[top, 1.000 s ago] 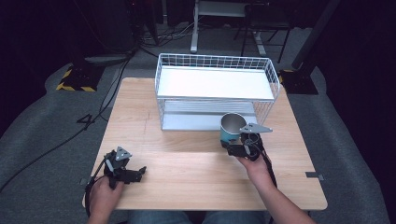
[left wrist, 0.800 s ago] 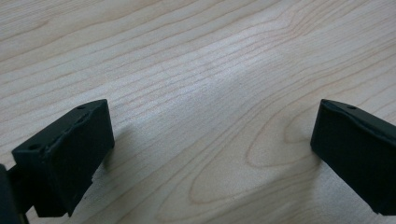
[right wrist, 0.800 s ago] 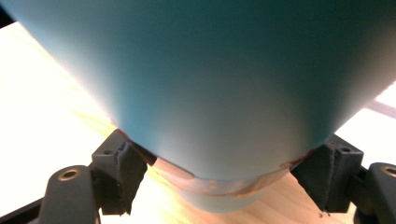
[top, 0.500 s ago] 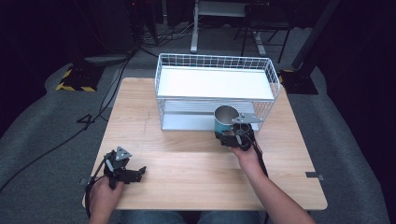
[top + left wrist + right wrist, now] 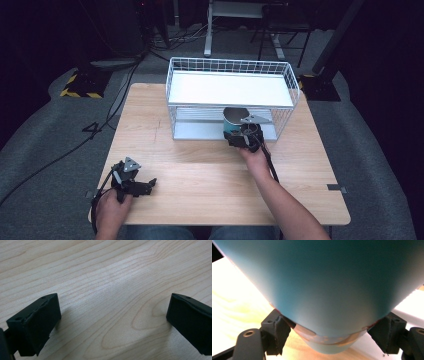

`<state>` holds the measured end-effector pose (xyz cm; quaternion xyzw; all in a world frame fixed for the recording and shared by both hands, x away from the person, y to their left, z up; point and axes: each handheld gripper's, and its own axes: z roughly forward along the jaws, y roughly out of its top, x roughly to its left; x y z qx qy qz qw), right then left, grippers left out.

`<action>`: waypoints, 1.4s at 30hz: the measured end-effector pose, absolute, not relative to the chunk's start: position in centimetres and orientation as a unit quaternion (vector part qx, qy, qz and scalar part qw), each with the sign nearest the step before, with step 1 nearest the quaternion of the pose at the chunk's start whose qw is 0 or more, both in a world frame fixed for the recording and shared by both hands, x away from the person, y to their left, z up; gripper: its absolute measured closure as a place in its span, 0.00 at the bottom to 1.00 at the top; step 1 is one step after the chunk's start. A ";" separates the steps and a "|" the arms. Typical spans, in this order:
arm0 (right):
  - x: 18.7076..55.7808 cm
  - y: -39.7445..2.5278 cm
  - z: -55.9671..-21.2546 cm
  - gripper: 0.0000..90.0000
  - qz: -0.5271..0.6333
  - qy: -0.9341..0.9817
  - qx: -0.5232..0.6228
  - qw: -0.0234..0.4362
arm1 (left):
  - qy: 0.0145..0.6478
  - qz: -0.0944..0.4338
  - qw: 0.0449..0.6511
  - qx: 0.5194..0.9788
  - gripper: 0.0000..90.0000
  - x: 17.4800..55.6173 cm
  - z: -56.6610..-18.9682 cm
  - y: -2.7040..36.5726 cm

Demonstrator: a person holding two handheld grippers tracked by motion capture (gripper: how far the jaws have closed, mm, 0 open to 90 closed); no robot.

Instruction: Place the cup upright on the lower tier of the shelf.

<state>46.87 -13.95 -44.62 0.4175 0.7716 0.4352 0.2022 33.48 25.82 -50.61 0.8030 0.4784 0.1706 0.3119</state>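
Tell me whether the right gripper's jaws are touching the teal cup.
Touching. In the right gripper view the right gripper has both black jaws pressed against opposite sides of the teal cup, with no gap at either pad.

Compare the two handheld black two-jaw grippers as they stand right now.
The left gripper rests low on the wooden table near its front left corner; the right gripper is out at the white wire rack. The left gripper's jaws stand wide apart over bare wood; the right gripper's jaws clamp the teal metal cup on both sides. Both are black and held in a hand.
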 end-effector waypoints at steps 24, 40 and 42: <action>51.1 -11.0 -47.0 0.28 0.424 0.739 0.454 0.261 | 0.479 0.171 0.312 0.803 0.00 33.5 -50.6 25.8; 52.3 -9.8 -48.1 0.27 0.413 0.742 0.463 0.254 | 0.478 0.171 0.312 0.803 0.00 33.5 -50.6 25.8; 52.4 -9.8 -48.2 0.27 0.411 0.742 0.467 0.250 | 0.478 0.171 0.312 0.803 0.00 33.5 -50.6 25.8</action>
